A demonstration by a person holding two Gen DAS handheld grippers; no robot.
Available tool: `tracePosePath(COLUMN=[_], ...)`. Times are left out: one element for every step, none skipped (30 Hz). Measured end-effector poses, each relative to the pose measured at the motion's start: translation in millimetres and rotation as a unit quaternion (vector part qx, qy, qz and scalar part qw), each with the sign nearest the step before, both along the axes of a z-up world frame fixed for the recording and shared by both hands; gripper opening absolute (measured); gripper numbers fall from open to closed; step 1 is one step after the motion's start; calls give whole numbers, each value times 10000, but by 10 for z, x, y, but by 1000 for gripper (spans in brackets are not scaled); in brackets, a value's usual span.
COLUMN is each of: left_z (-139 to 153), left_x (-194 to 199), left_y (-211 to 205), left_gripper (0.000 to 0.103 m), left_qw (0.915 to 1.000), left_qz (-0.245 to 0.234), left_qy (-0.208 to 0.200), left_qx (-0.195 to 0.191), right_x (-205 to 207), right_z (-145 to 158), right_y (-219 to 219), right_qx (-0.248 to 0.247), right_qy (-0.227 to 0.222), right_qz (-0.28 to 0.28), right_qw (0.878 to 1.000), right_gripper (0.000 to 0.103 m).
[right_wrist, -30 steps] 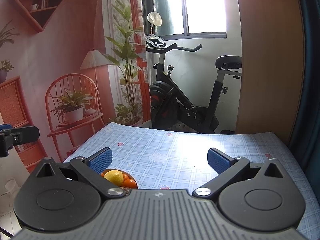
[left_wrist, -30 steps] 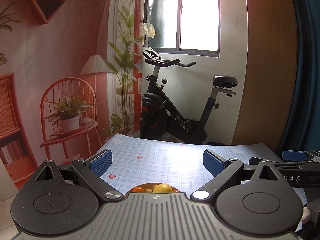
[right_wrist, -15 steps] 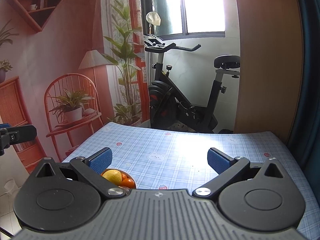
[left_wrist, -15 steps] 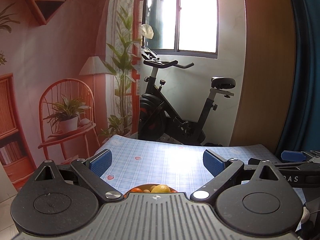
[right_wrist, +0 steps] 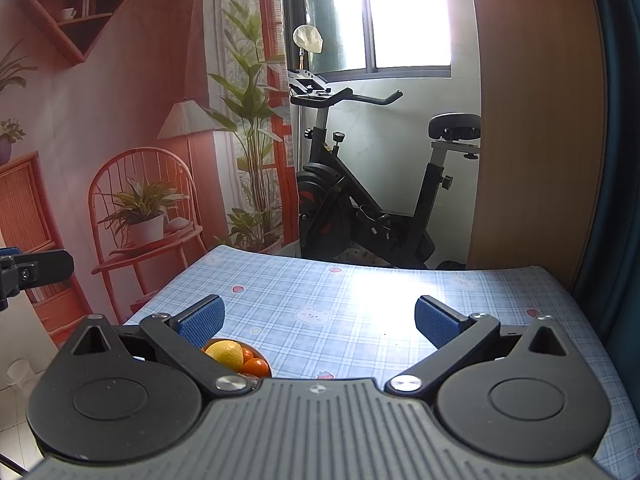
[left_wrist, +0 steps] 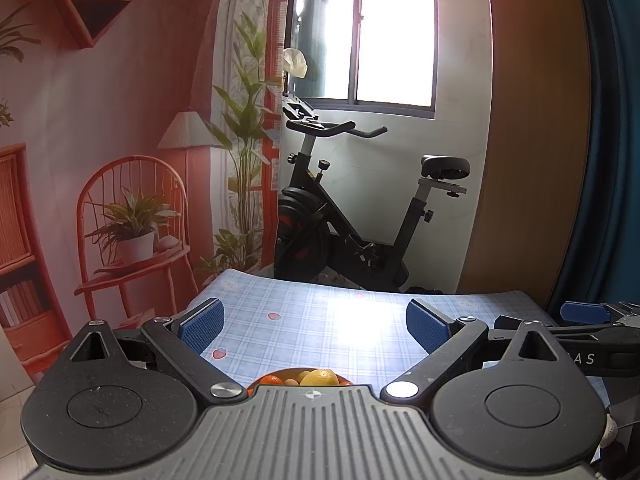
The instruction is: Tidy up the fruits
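Fruit: lemon (right_wrist: 226,353) and oranges (right_wrist: 256,366) sit in the bowl (left_wrist: 288,373) at near worktop (right_wrist: 360,292) edge. No loose fruit visible. Left tongs (left_wrist: 312,326) and right tongs (right_wrist: 318,320) wide, empty.

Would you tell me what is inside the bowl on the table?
The bowl holds a yellow lemon and at least two oranges. The right gripper body covers its near part, so any other fruit there is hidden.

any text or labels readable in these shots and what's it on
"AS": white letters on the side of the right tool, seen from the left wrist view; the letters before them are hidden behind the left tool.
Exercise bike console: any markings too small to read.
Nothing else readable.
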State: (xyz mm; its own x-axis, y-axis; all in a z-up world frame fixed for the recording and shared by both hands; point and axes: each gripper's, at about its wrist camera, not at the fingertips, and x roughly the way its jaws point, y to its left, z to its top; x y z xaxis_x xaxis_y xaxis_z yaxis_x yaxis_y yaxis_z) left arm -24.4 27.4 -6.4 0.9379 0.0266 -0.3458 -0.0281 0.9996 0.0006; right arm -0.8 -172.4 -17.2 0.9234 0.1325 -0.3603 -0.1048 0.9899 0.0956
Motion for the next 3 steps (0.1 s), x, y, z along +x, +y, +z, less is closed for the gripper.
tracePosePath(left_z=[-1,-1,-1], left_x=[2,1,3], left_y=[-3,-5,-5], left_gripper=[99,99,99], left_qw=[10000,10000,10000], left_qz=[-2,-1,7], left_qy=[-1,-1,2], left_qx=[-7,-13,-17], right_x=[0,2,0], right_z=[0,0,0], right_y=[0,0,0], right_qx=[2,4,3], right_qy=[1,2,3], right_qz=[1,-1,-3], right_qw=[10000,10000,10000], right_gripper=[103,103,103])
